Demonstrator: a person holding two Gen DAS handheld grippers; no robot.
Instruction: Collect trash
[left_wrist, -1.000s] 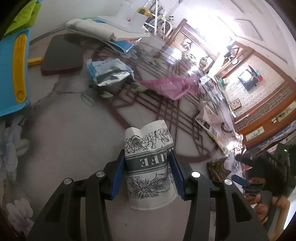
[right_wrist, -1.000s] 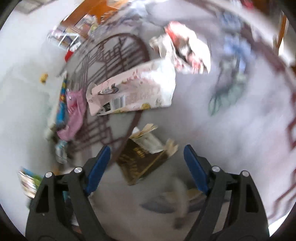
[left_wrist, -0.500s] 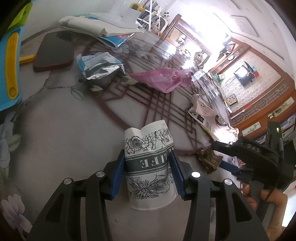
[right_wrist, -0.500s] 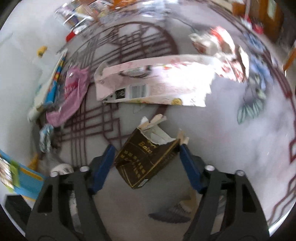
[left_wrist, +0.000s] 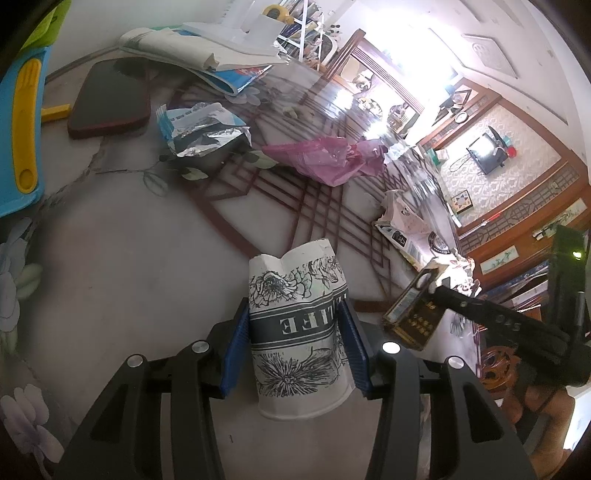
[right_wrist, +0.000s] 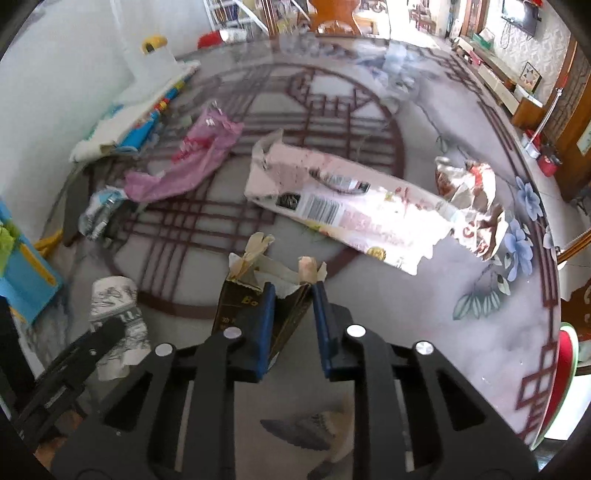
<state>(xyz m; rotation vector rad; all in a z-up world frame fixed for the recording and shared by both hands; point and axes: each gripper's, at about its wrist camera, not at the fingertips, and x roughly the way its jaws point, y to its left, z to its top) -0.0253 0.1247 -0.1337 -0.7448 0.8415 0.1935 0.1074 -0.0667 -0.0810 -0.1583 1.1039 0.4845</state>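
Round patterned bench, glass-topped, littered with trash. Largest item: torn pale-pink printed bag lying flat near centre, crumpled red-and-white wrapper just beside its far end. Pink plastic bag and foil pouch lie further off, well apart from both tools. Left tool: pads pressed on a crushed floral paper cup, cup inverted, held at mid-width. Right tool: narrow, clamped on a torn brown carton, which is off the bench surface.
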